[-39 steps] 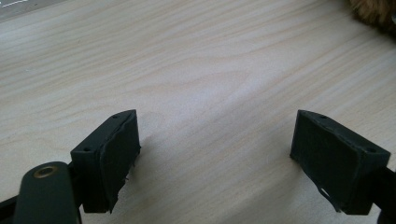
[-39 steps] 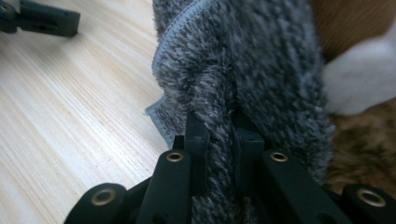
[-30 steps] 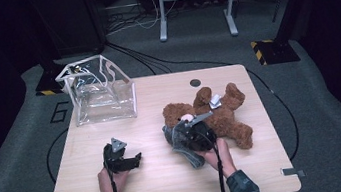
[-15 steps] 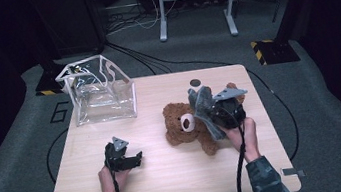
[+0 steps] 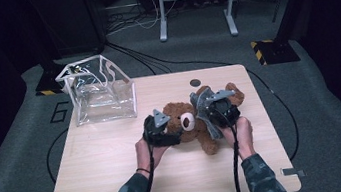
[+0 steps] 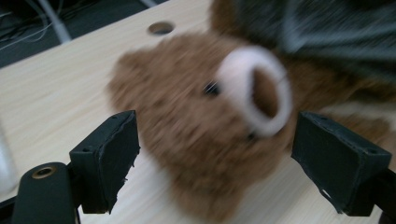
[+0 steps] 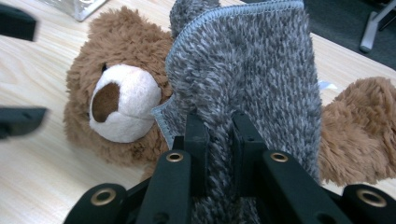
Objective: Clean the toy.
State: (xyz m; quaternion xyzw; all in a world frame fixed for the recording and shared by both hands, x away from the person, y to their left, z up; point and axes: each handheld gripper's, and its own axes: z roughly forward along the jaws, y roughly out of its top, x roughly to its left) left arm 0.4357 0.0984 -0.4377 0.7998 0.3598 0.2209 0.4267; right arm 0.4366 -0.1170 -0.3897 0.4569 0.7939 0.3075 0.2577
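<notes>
On the tabletop (image 5: 117,159) a brown bear (image 5: 182,119) lies on its back, near the middle. The right tool (image 7: 219,135) is clamped on a grey cloth (image 7: 252,70) and holds it over the bear's tummy. The left tool (image 6: 215,154) is wide apart, with the bear's head between its jaws. If the left tool misses the head, the bear could slide and the cloth could slip off

The teddy bear (image 7: 116,56) is brown with a white muzzle and darker brown nose. The cloth (image 7: 252,65) is mottled grey. The table (image 5: 109,175) is pale wood-grain.
</notes>
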